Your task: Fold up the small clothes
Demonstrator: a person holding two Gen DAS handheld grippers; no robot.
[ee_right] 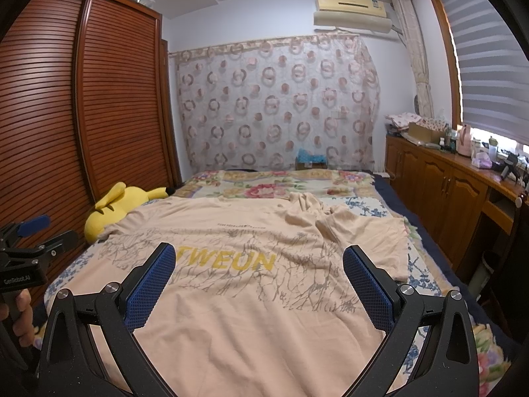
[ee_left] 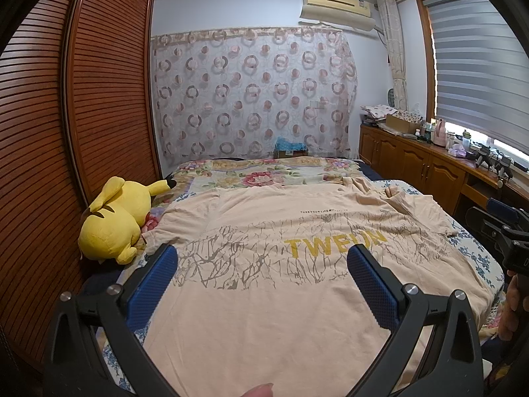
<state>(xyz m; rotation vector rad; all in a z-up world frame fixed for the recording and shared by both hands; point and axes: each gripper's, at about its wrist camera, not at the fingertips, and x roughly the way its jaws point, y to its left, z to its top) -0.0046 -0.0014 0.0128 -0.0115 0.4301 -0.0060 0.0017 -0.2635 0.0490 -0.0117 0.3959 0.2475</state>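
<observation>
Yellow plush toy [ee_left: 112,221] lying at the left edge of the bed [ee_left: 264,172], against the slatted wooden wardrobe [ee_left: 109,92]. Circle-patterned curtain [ee_left: 251,92] behind, air conditioner [ee_left: 337,3] above. Cluttered wooden cabinets [ee_left: 413,158] under the blinds [ee_left: 476,66].

Louvred wooden wardrobe [ee_left: 82,99] on left wall. Ring-patterned curtain [ee_left: 251,92] on far wall; air conditioner [ee_left: 337,3] above. Window blind [ee_left: 476,66] right, daylight.

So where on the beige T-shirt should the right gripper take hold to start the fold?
Probably the right sleeve of the T-shirt. It lies crumpled at the shirt's right edge, offering raised fabric to pinch. The open right gripper could come in from the right side, low over the bed.
</observation>
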